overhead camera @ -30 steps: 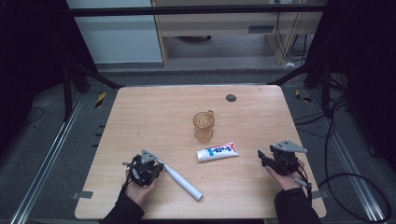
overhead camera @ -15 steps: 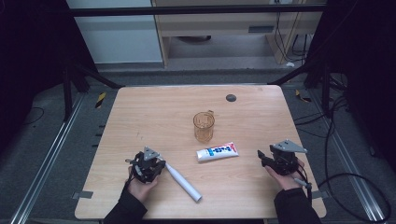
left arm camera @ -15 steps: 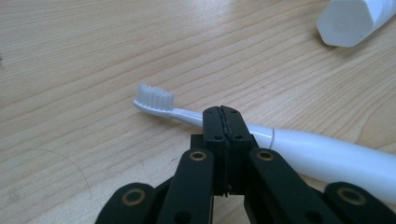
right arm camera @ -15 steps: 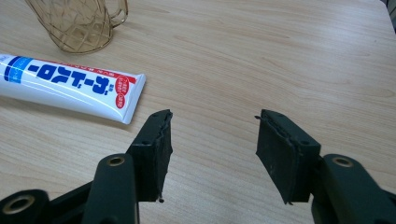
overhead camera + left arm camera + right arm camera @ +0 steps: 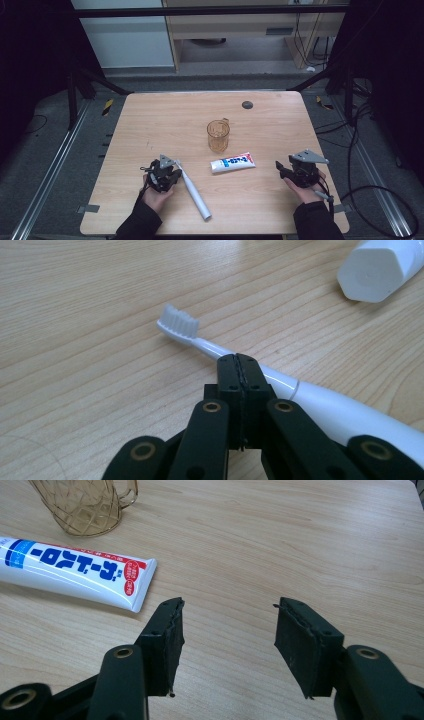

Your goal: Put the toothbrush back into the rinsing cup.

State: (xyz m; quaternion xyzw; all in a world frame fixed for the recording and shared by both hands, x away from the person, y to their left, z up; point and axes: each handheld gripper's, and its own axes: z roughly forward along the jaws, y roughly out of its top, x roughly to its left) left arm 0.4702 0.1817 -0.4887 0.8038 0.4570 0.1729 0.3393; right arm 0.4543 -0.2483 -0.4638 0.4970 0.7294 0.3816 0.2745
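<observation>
The toothbrush, a white electric type, lay flat on the wooden tabletop near its front edge, left of centre, with the bristle head pointing toward the left claw.

Tabletop: light wood grain, rectangular, with a small dark round disc near its far edge.

Cup: amber, see-through, patterned, with a handle; it stood upright at the middle of the tabletop.

Toothpaste tube: white with blue and red print; it lay flat just in front of the cup, white cap end toward the toothbrush.

Left claw: in the left gripper view its jaws were pressed together with no gap, positioned over the neck of the toothbrush and gripping nothing.

Right claw: its jaws stood wide apart above bare wood, near the crimped end of the toothpaste tube but not touching it.
</observation>
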